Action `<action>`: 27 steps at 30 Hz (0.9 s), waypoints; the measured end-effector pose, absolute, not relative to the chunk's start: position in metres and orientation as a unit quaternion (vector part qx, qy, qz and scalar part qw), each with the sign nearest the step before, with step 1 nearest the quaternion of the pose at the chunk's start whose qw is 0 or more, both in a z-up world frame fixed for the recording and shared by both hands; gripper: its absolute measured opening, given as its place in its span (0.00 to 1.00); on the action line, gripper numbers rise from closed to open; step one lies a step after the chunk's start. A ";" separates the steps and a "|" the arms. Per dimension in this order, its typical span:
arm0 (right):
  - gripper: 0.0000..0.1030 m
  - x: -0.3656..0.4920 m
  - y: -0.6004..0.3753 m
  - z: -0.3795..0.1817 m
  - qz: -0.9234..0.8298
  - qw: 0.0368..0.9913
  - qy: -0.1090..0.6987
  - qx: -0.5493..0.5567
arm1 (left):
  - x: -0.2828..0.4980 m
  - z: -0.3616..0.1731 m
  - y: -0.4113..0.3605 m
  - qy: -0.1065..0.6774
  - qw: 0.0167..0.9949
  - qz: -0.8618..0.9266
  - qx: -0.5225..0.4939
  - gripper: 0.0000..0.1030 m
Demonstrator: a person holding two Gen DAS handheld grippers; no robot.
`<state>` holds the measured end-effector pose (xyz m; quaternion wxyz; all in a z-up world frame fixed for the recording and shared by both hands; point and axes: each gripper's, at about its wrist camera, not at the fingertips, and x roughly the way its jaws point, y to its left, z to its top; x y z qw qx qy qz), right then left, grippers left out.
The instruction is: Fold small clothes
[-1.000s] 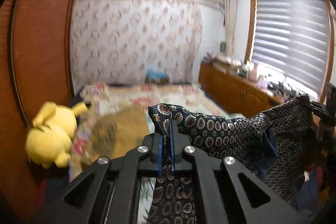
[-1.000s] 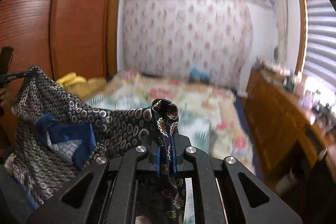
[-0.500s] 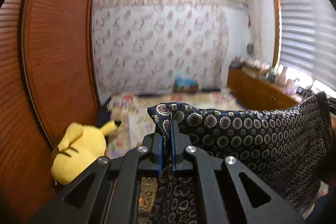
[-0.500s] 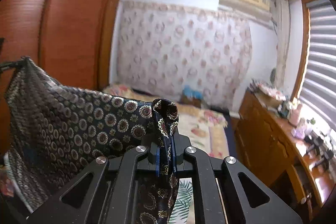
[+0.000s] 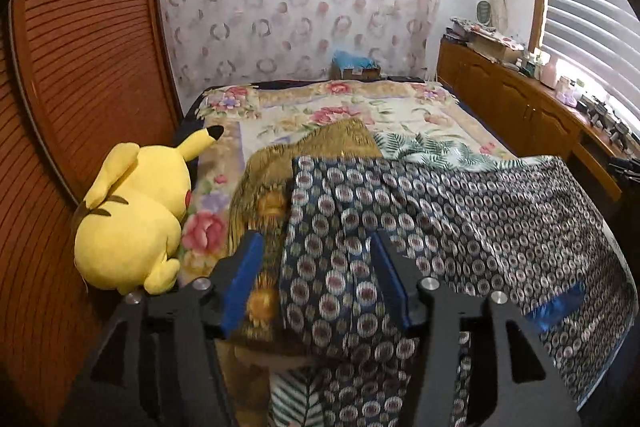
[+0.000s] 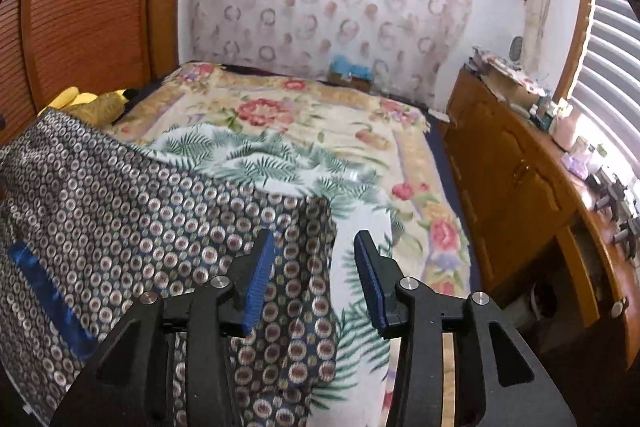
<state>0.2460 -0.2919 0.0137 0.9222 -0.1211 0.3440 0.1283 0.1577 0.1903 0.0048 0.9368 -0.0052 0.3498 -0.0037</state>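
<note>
Covering floral bed (image 5: 420, 111): patterned garment (image 5: 460, 211), plush (image 5: 132, 219).

The garment (image 5: 460, 211) runs off the lower edge in both views and hides the bed (image 5: 400, 115) beneath. Clutter (image 6: 600, 179) by the window is too small to tell.

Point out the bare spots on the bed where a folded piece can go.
Freest: the floral bedspread toward the head, between the wardrobe side and the wooden cabinet. A narrower strip runs along the cabinet side, right of the leaf-print cloth. Crowded: the near end, under the circle-print garment, mustard cloth and yellow plush toy.
</note>
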 end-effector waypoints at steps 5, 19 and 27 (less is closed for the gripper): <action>0.54 0.232 -0.293 0.005 0.134 0.918 0.357 -0.105 | 0.142 -0.007 0.191 0.355 0.935 0.004 -0.006 0.54; 0.54 0.235 -0.303 -0.074 0.122 0.886 0.441 -0.072 | 0.134 -0.044 0.193 0.385 0.923 0.011 -0.008 0.54; 0.62 0.227 -0.313 -0.078 0.115 0.894 0.429 -0.052 | 0.132 -0.040 0.202 0.378 0.925 0.024 -0.013 0.54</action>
